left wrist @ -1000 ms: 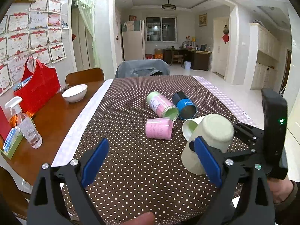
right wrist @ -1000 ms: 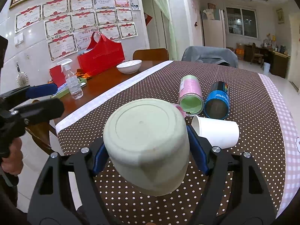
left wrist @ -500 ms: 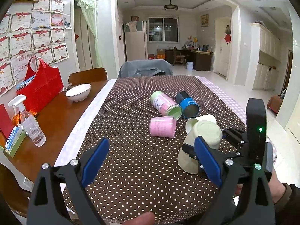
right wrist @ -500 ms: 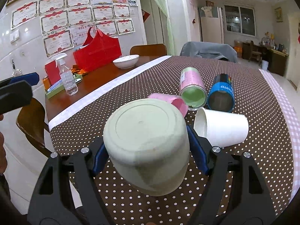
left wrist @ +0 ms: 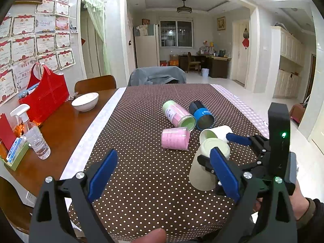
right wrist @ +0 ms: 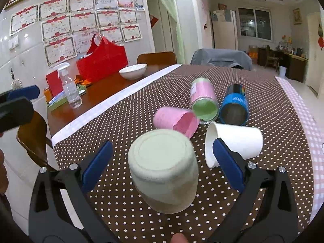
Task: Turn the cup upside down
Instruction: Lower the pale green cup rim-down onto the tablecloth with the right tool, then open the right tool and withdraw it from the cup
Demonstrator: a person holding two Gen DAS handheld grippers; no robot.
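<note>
A pale green cup (right wrist: 164, 170) stands upside down on the dotted tablecloth (right wrist: 273, 121), base up; it also shows in the left wrist view (left wrist: 204, 168). My right gripper (right wrist: 162, 165) is open, its blue pads (right wrist: 226, 166) apart from the cup on both sides. In the left wrist view the right gripper (left wrist: 228, 145) sits around the cup. My left gripper (left wrist: 162, 174) is open and empty above the near part of the cloth.
A white paper cup (right wrist: 235, 143), a pink cup (right wrist: 174, 121), a pink-and-green can (right wrist: 203, 101) and a blue can (right wrist: 235, 107) lie on their sides behind the green cup. A bowl (left wrist: 85, 101), red bag (left wrist: 44, 95) and spray bottle (left wrist: 34, 137) are at left.
The right gripper lowered the green cup onto the cloth and opened, letting go of it. The left gripper stayed open and barely moved.
</note>
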